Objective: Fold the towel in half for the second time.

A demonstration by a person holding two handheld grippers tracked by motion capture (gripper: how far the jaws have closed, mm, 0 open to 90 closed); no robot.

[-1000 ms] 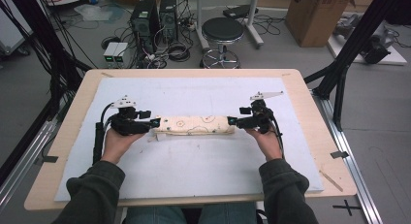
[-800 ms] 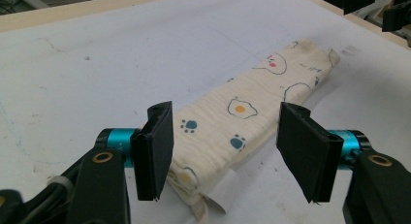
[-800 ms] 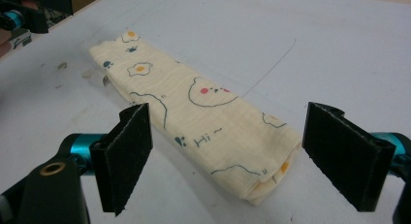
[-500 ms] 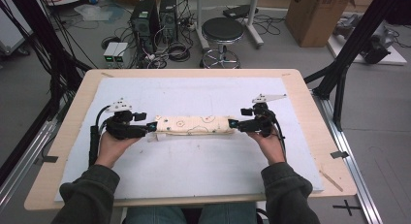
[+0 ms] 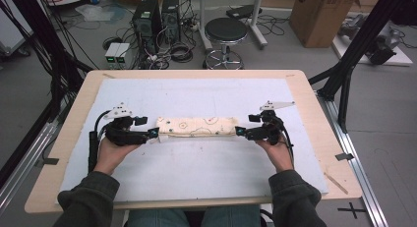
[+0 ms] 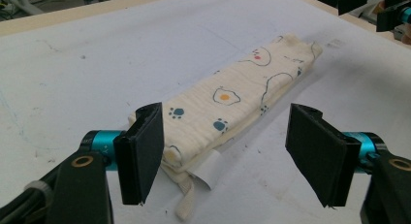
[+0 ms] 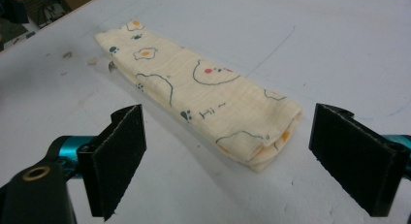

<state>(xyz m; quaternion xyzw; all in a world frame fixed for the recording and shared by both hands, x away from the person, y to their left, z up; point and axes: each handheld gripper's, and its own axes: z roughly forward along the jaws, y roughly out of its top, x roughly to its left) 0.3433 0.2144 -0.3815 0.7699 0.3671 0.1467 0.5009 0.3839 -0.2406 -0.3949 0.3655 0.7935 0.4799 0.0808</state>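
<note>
White-covered counter point(image 5: 196, 163), folded cloth point(image 5: 196, 126) lying flat, left gripper point(image 5: 153, 134) and right gripper point(image 5: 239, 131) at its ends, jaws just opened, apart, cloth free.

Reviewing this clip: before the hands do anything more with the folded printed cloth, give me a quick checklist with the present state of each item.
1. Left claw released: ok. Its jaws have just been opening and stand wide, pads off the folded cloth, whose near end lies between them.
2. Right claw released: ok. Jaws have just been opening, wide, with the cloth's end just ahead of them, untouched.
3. Cloth flat on the white mat: ok, a long narrow fold lying level.
4. Fold tidy: not ok. A white tag and a strap end stick out at the left end.
5. Cloth clear of the mat's edges: ok, it lies near the middle.
</note>
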